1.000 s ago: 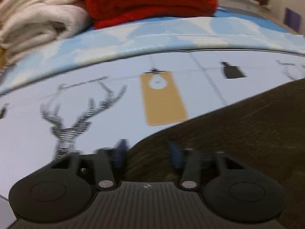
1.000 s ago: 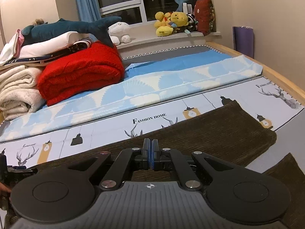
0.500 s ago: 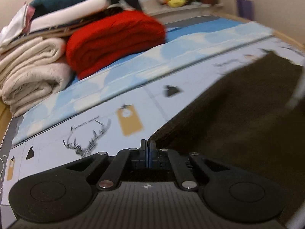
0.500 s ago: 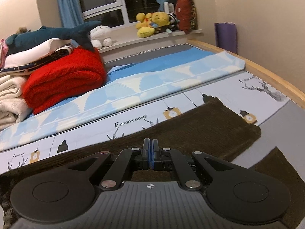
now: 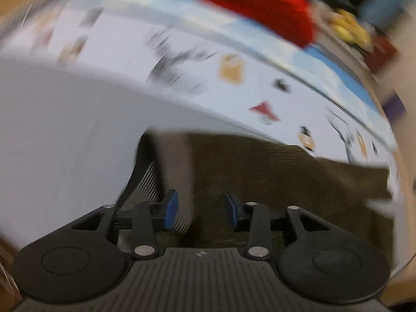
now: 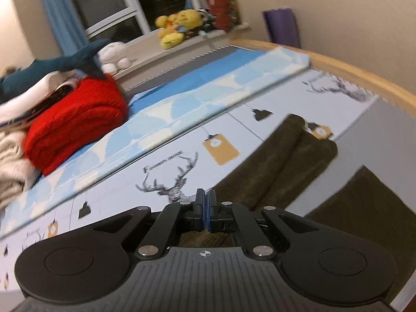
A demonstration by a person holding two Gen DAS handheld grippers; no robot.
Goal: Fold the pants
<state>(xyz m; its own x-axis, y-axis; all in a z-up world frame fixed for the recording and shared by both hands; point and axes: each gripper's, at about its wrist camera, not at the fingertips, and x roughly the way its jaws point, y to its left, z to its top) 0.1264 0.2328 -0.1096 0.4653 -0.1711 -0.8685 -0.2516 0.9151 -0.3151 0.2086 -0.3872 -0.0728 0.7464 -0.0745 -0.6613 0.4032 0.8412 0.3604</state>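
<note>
Left wrist view: left gripper (image 5: pixel 200 209), pressed together half a second ago, now spread, nothing between blue pads; picture badly blurred. Brown pants (image 5: pixel 273 171) lie just beyond it on bed sheet (image 5: pixel 65 130). Right wrist view, sharper: right gripper (image 6: pixel 205 212) still pressed together, apparently pinching near pants edge; pants (image 6: pixel 283 156) run far-right, folded. Red blanket (image 6: pixel 75 122) far left, yellow plush toy (image 6: pixel 176 27) on windowsill.

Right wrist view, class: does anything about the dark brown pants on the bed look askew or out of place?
Yes. The dark brown corduroy pants lie unevenly: one leg is doubled over itself, while a separate section sits apart across bare grey sheet.
</note>
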